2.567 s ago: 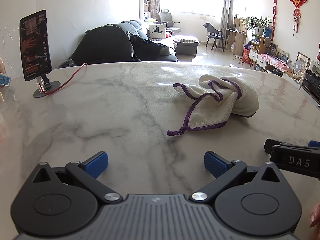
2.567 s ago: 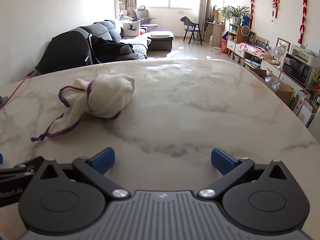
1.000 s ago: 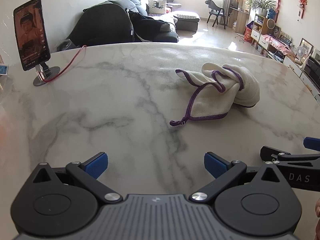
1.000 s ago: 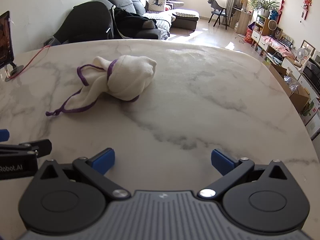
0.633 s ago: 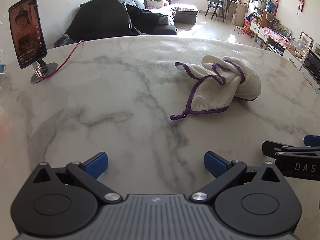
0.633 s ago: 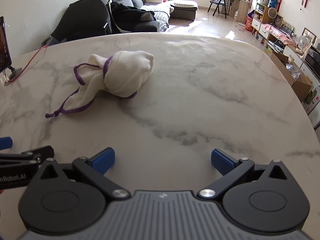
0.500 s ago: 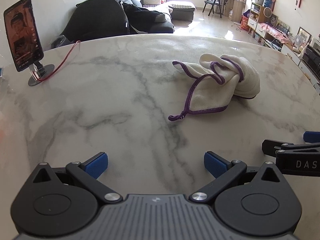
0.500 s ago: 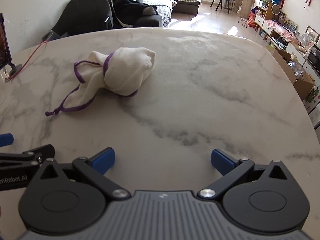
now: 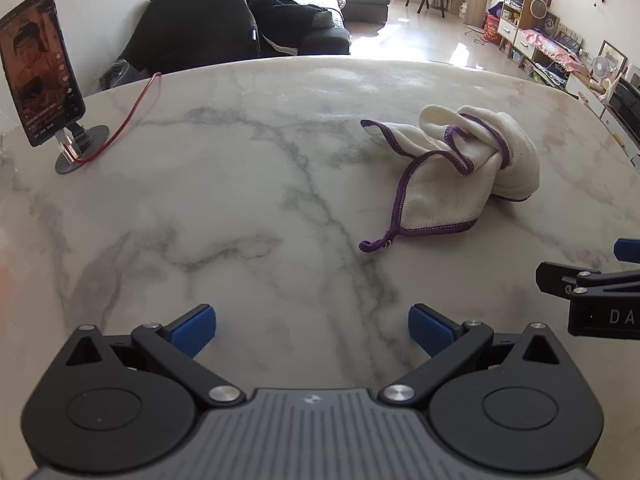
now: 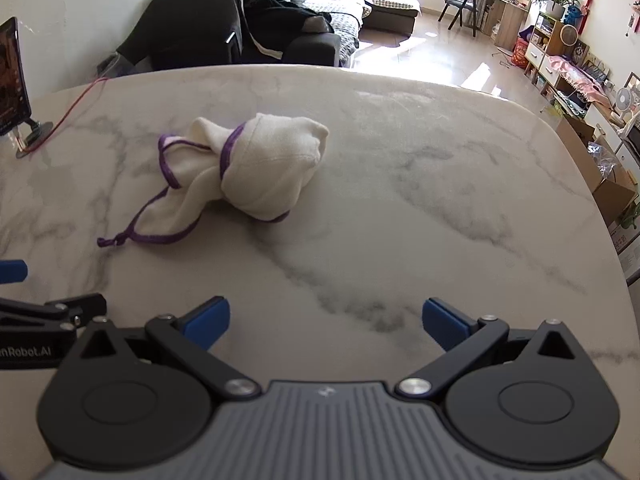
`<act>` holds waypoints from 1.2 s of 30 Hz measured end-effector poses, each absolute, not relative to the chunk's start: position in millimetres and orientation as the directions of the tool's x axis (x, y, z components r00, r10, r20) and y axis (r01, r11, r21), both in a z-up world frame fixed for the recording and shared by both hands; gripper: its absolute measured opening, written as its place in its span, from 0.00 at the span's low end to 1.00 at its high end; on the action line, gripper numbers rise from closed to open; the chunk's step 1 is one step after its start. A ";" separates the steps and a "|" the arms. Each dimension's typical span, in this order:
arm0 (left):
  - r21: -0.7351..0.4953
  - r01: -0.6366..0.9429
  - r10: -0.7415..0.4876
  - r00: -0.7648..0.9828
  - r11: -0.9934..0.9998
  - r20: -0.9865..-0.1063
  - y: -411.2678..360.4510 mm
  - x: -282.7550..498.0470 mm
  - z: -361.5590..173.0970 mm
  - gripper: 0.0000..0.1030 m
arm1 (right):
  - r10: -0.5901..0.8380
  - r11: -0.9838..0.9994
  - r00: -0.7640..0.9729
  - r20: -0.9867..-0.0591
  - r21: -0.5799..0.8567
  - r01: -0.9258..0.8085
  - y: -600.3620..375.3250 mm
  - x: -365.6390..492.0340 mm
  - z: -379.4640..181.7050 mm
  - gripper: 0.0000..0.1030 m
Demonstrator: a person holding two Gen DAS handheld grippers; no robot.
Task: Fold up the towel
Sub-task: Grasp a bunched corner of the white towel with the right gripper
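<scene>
Nothing is folded yet: the towel (image 9: 460,176) is left crumpled right of centre on the tabletop (image 9: 240,200), untouched, while left claw (image 9: 312,330) and right claw (image 10: 326,320) are held spread, empty.

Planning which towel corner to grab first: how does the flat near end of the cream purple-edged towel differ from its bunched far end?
The cream purple-edged towel's flat near end lies spread on the marble table, its purple hem exposed, ending in a small loop. The bunched far end is rolled into a raised lump, with its hem mostly tucked in. Both rest on the table, untouched by the open left gripper and right gripper.
</scene>
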State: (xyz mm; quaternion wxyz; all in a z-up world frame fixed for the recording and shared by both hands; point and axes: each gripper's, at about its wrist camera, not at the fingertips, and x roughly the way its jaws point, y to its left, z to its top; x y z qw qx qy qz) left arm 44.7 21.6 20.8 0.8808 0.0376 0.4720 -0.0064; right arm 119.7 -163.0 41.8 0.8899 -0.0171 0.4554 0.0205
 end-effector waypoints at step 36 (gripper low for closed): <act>0.030 0.036 0.003 0.576 0.999 -0.818 28.4 40.6 21.3 1.00 | 0.029 0.999 0.655 -0.755 -0.001 -0.046 -141.3 204.7 70.1 0.68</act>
